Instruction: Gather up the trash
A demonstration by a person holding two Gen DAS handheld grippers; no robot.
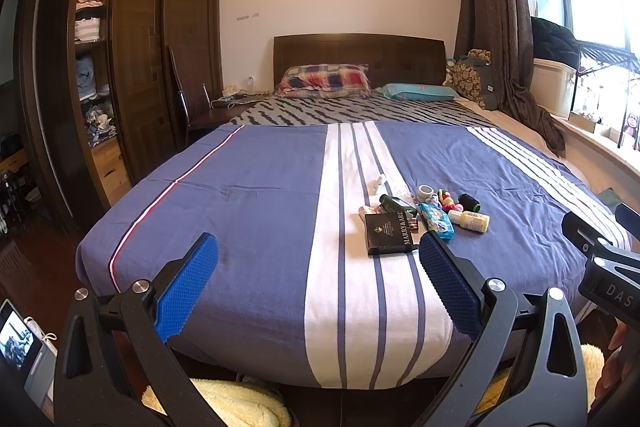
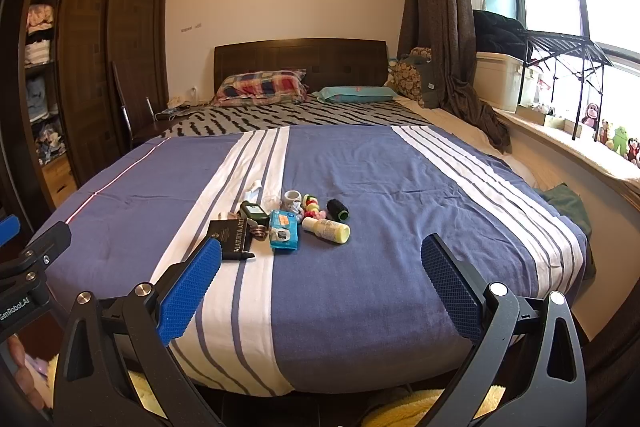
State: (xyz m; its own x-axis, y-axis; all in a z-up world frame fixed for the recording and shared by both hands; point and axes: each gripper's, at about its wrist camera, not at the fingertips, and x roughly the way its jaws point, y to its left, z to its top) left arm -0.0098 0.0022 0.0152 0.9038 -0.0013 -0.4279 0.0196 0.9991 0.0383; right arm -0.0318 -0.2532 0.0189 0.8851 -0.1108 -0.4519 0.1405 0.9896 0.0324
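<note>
Left wrist view: both tongs, left tongs (image 1: 318, 277) and right tongs (image 2: 321, 281), gape empty; the clutter pile (image 1: 424, 215) lies ahead, right of centre, nearer the right.

Two pillows (image 2: 262, 87); one black box (image 2: 232, 239); one wipes pack (image 2: 283, 230); one yellow bottle (image 2: 326, 230).

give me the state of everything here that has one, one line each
left gripper: open, empty, off the bed
right gripper: open, empty, off the bed
black flat box with gold lettering: lying flat, closed
pale yellow plastic bottle: on its side, capped
blue wet-wipes pack: lying flat
small white ceramic cup: upright
brown curtain: drawn aside
wooden wardrobe: open
</note>
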